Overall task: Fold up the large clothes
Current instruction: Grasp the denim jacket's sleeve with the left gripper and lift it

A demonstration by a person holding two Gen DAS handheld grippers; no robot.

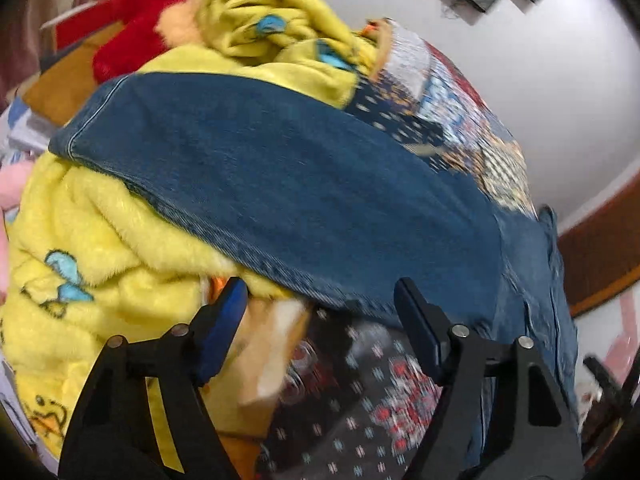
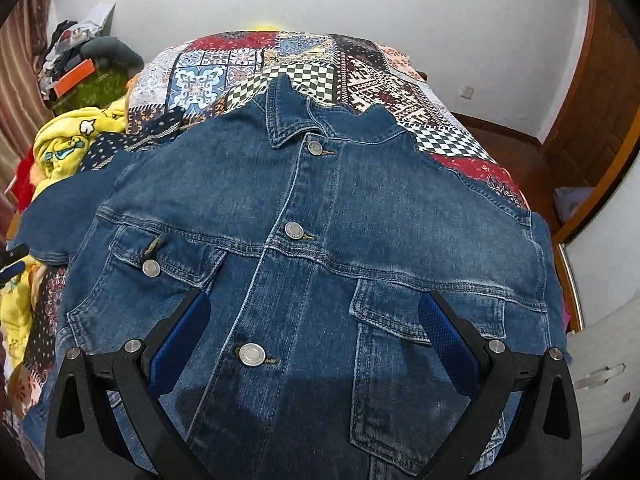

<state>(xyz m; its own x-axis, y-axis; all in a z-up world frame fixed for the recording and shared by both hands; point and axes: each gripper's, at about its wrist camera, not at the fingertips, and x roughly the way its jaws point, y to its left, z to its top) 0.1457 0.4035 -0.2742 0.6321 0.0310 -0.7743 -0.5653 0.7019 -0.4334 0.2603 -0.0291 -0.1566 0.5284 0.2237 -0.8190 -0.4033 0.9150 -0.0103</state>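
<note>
Denim jacket [image 2: 304, 248] lies face up, buttoned and spread flat on the patchwork bedspread [image 2: 248, 64], no fold made yet. The left gripper [image 1: 320, 320] stands apart at its sleeve [image 1: 280, 184], beside the jacket's chest; the right gripper [image 2: 316, 320] hangs apart over that chest, empty.

Denim jacket [image 2: 304, 240] lies buttoned, front up, on patchwork bedspread [image 2: 224, 76] — right gripper [image 2: 314, 322] open above it
</note>
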